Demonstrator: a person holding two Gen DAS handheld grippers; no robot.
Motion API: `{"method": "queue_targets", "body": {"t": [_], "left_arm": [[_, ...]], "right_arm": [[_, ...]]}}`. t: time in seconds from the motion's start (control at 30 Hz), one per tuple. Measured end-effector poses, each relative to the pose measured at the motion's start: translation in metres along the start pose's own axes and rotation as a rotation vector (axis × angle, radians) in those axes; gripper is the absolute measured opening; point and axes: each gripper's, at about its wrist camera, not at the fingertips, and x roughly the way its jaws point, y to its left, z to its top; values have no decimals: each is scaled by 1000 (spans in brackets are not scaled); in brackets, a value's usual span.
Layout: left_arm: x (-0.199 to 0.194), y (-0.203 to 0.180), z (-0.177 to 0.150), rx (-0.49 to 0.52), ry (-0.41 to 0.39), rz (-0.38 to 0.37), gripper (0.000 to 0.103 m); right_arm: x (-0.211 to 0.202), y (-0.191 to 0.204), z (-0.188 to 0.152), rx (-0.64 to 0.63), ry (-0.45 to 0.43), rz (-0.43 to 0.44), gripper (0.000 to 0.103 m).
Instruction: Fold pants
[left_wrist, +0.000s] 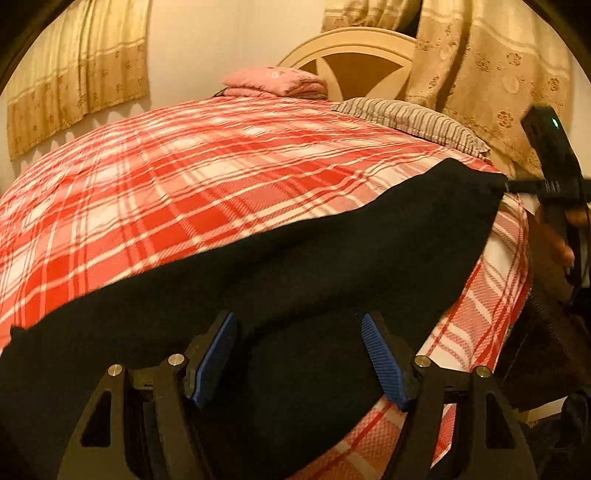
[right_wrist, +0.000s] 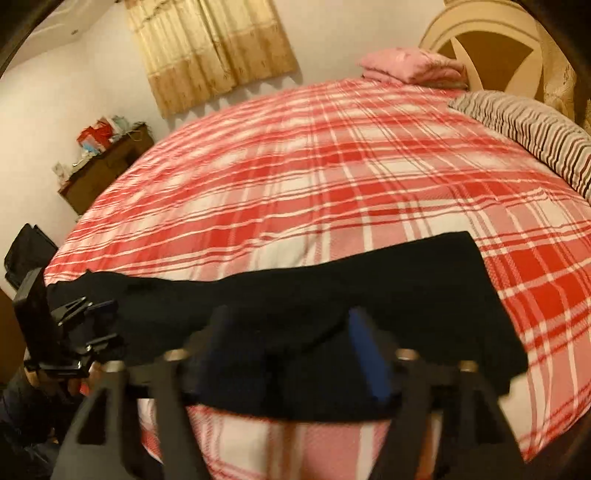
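Currently the black pants (left_wrist: 295, 258) are lying stretched across the near edge of the bed (left_wrist: 184, 177), over the red plaid blanket, running left to right. Left gripper (left_wrist: 298, 354) is hovering over the near hem with its jaws standing apart, cloth visible between the blue pads but not pinched. Right gripper (right_wrist: 288, 354) is blurring in its own view; jaws look apart over the cloth, nothing clamped. Striped pillow (right_wrist: 535, 129) and a folded pink blanket (right_wrist: 413, 64) are sitting at the far end, well apart from the pants.

Risk, as judgement: jaws closing on one layer only, or catching plaid blanket with the pants, would be dragging the bedding and skewing the fold.
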Motion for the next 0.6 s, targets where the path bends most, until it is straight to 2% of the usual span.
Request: {"method": "queue_targets", "body": {"t": [0.1,0.13,0.23,0.33,0.43,0.6], "left_arm": [[-1,4,-4,-43,-3,20,72],[-3,4,-4,-54,-3,25,72],[-10,5,-4,-84,-10,51,72],[-16,11,-6,-110,-20,78,72],[-18,18,-6,-137,-22,101,74],[-22,27,-11,-162,-27,141,77]], "right_arm": [[14,5,-15,-60,61,-80,72],[14,11,-19,-109,35,-115,72],[11,17,-21,-131,33,-163,72],[9,21,-14,-91,31,-111,72],[12,33,-10,-115,3,-110,72],[29,67,-7,-166,6,-58,74]]}}
